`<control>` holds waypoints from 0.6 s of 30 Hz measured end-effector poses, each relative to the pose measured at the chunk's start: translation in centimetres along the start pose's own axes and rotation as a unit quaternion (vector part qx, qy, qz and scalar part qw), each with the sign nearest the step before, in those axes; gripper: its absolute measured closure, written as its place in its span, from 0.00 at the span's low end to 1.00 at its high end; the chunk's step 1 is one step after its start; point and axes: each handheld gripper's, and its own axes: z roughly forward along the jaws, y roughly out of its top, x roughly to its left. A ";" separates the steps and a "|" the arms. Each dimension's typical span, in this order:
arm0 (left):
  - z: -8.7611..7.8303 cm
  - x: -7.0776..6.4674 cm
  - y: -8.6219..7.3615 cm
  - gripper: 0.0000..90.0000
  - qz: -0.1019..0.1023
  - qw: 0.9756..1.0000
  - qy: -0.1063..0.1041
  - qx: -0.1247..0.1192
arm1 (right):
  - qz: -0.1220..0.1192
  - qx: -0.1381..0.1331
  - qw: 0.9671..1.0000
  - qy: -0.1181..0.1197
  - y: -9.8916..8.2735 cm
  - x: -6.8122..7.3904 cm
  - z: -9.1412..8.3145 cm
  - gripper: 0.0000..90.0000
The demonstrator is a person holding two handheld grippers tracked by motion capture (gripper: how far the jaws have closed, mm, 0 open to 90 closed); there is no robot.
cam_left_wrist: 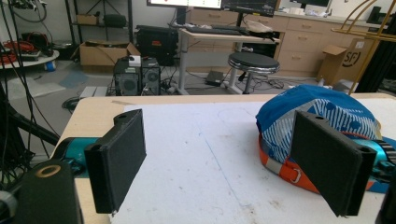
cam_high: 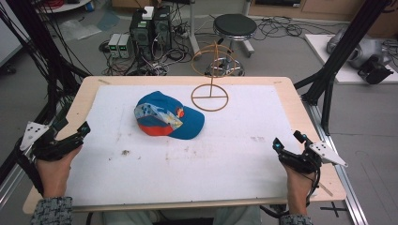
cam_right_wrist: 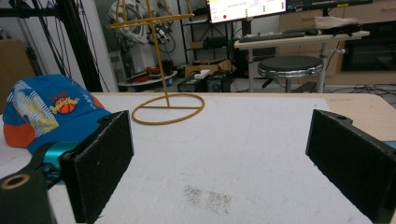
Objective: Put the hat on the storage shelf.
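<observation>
Cap lying on the white mat, both tongs waiting wide open at the near corners.

From the high view we are seeing the blue cap [cam_high: 169, 115] sitting mid-table on the white mat [cam_high: 234, 154], just in front of the wire stand [cam_high: 210, 96]; the left gripper [cam_high: 83, 129] is resting at the near left edge and the right gripper [cam_high: 287, 142] at the near right, both well apart from the cap. In the left gripper view we are looking along jaws standing wide apart with nothing between them, the cap [cam_left_wrist: 322, 112] lying beyond the far jaw. In the right gripper view the jaws are likewise gaping empty, the cap [cam_right_wrist: 46, 112] lying off to one side near the stand [cam_right_wrist: 167, 109].
</observation>
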 end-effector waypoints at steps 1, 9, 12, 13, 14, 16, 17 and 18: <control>0.0 0.0 0.0 0.21 -0.002 1.000 -0.001 -0.001 | -0.001 0.002 1.000 0.001 0.0 0.0 0.0 0.07; -0.2 0.0 0.2 0.21 0.000 1.000 -0.003 -0.003 | 0.003 0.003 1.000 0.009 -0.1 0.0 0.1 0.07; -0.2 0.0 0.2 0.21 -0.001 1.000 -0.004 -0.002 | 0.010 0.009 1.000 0.013 -0.1 0.0 0.2 0.07; -0.2 -0.1 0.3 0.21 -0.002 1.000 -0.005 -0.002 | 0.009 0.012 1.000 0.016 -0.2 0.0 0.3 0.07; -0.2 -0.1 0.3 0.21 -0.002 1.000 -0.005 -0.002 | 0.009 0.012 1.000 0.016 -0.2 0.0 0.3 0.07; -0.2 -0.2 0.4 0.21 0.001 1.000 -0.006 0.001 | 0.012 0.013 1.000 0.018 -0.2 -0.1 0.4 0.07; -0.3 -0.4 0.6 0.21 0.003 1.000 -0.008 -0.002 | 0.012 0.013 1.000 0.018 -0.3 -0.1 0.5 0.07; -0.3 -0.4 0.6 0.22 0.003 1.000 -0.008 -0.002 | 0.014 0.013 1.000 0.019 -0.3 -0.1 0.5 0.07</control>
